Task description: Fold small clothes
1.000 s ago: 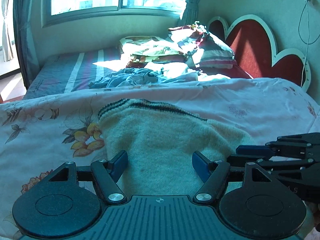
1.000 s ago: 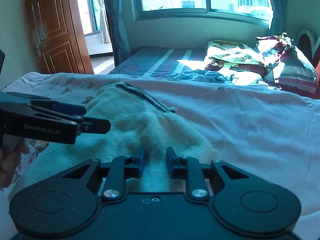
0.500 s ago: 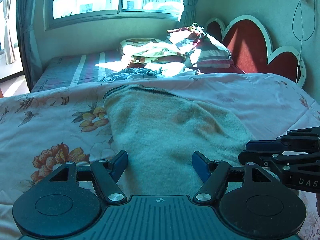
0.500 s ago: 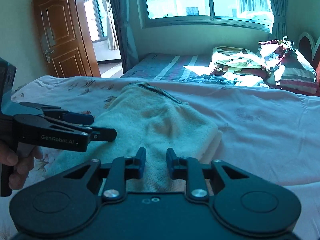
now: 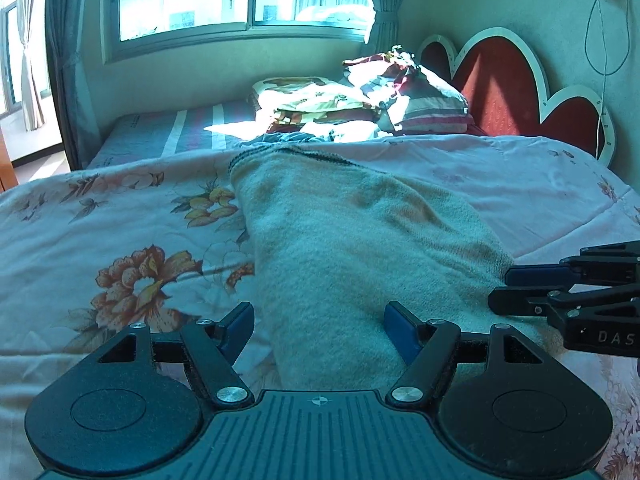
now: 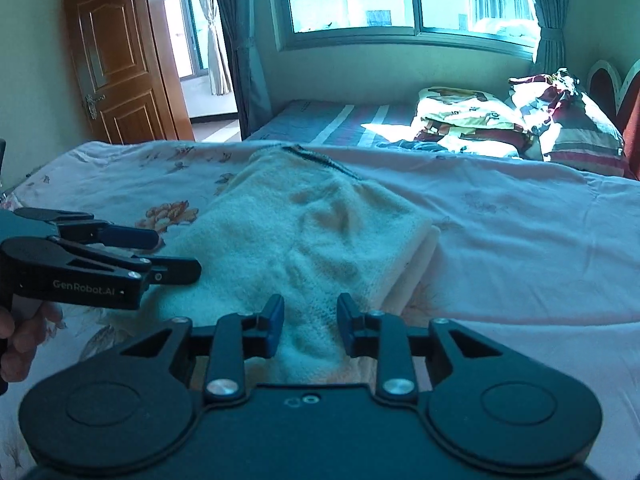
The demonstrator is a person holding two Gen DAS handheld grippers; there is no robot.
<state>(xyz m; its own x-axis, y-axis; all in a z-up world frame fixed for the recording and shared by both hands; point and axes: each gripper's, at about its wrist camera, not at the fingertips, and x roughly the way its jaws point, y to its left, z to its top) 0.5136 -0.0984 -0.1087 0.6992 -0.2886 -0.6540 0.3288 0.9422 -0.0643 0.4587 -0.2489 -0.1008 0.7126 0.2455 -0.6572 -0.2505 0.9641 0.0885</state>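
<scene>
A cream knitted garment [image 5: 340, 232] with a dark striped hem at its far end lies lengthwise on the pink floral bedspread [image 5: 100, 220]. My left gripper [image 5: 319, 316] is open wide over the garment's near end, with no cloth pinched. At the right edge of this view my right gripper [image 5: 502, 287] shows from the side. In the right wrist view the garment [image 6: 304, 232] shows a doubled layer along its right side. There my right gripper [image 6: 310, 308] hovers above the near end; its jaws are opening, and cloth shows in the narrow gap, unpinched. My left gripper [image 6: 176, 254] sits left of it.
The bedspread [image 6: 520, 240] stretches wide to the right. Behind it, a striped mattress [image 5: 168, 136] carries pillows and piled bedding [image 5: 360, 100] against a red heart-shaped headboard [image 5: 500, 92]. A person's hand [image 6: 16, 344] holds the left gripper. A wooden door [image 6: 120, 68] stands far left.
Both grippers have drawn back toward the bed's near edge, so more garment and bedspread lie ahead of them. The right jaws have widened slightly. The garment itself has stayed put.
</scene>
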